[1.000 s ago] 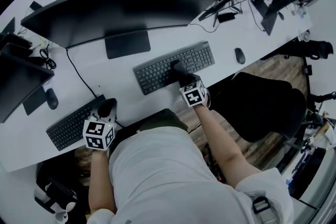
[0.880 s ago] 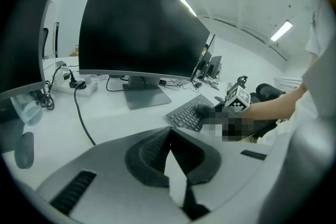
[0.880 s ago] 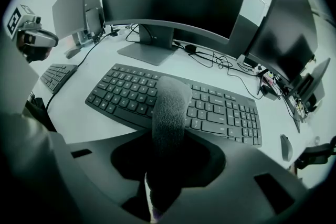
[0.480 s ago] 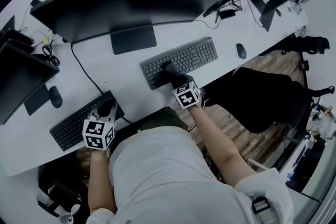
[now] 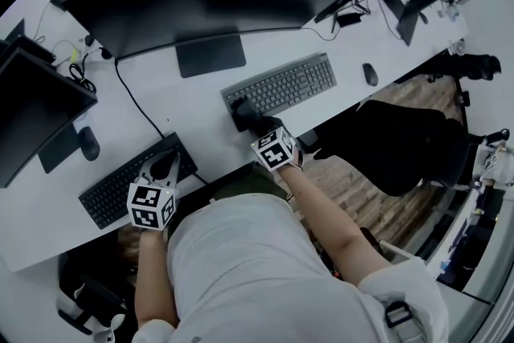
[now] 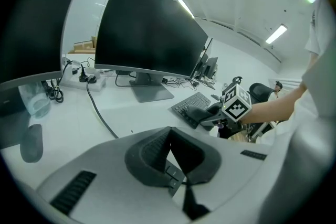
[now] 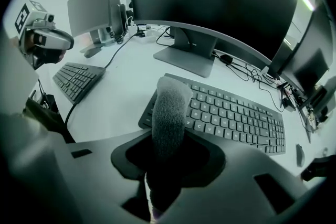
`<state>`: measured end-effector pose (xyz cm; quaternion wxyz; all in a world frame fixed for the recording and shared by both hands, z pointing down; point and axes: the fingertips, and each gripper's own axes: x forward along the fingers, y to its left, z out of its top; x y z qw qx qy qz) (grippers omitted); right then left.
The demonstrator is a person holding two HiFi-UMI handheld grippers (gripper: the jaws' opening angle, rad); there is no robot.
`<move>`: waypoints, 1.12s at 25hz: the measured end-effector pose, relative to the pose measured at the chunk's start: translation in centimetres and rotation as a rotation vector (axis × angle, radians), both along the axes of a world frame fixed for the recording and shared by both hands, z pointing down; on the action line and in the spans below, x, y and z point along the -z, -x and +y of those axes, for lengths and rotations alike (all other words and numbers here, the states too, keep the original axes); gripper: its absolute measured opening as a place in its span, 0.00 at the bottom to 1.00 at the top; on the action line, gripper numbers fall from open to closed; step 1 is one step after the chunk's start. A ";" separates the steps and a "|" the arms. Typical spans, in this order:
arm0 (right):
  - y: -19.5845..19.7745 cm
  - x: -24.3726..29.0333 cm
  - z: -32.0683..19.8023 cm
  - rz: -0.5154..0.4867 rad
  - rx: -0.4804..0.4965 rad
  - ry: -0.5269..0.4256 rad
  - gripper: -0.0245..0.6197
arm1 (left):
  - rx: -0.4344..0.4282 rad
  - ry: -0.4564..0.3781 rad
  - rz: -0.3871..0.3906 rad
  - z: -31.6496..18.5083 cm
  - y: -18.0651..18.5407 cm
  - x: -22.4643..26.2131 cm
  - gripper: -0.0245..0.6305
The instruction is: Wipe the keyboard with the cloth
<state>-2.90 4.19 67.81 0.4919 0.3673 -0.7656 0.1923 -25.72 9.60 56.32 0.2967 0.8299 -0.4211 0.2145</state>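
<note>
The grey cloth (image 7: 169, 113) was clamped in the right hand-held gripper (image 7: 163, 186) and laid against the left end of the grey keyboard (image 5: 293, 84), which was set near the front edge of the white surface (image 5: 185, 116). The left hand-held gripper (image 5: 171, 161) was held clenched on nothing over a black keyboard (image 5: 112, 189) toward the left edge.

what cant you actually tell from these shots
Whether the cloth touches the keyboard: right gripper view, cloth covers the contact; head view, too small, dark.
Key legends: too small in every view.
Second keyboard: left gripper view, mostly hidden by the left hand-held gripper.
</note>
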 end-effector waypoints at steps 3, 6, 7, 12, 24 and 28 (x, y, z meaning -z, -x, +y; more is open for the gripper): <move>1.5 0.0 0.8 -0.008 0.022 0.012 0.24 | 0.000 -0.001 0.004 0.4 0.3 0.0 0.04; 2.7 0.1 1.6 -0.013 0.044 0.025 0.24 | -0.002 -0.003 0.006 0.5 0.5 0.1 0.04; 3.0 0.1 1.8 -0.014 0.051 0.030 0.24 | -0.003 -0.003 0.006 0.6 0.6 0.2 0.04; 4.2 -0.2 3.3 -0.021 0.098 0.064 0.24 | 0.000 -0.002 0.008 0.6 0.6 0.1 0.04; 1.3 -0.9 3.9 -0.017 0.105 0.103 0.24 | 0.001 0.008 0.006 0.2 -1.3 -0.1 0.04; -0.4 -0.8 3.3 -0.017 0.093 0.107 0.24 | 0.004 0.011 0.001 -0.2 -2.4 0.0 0.04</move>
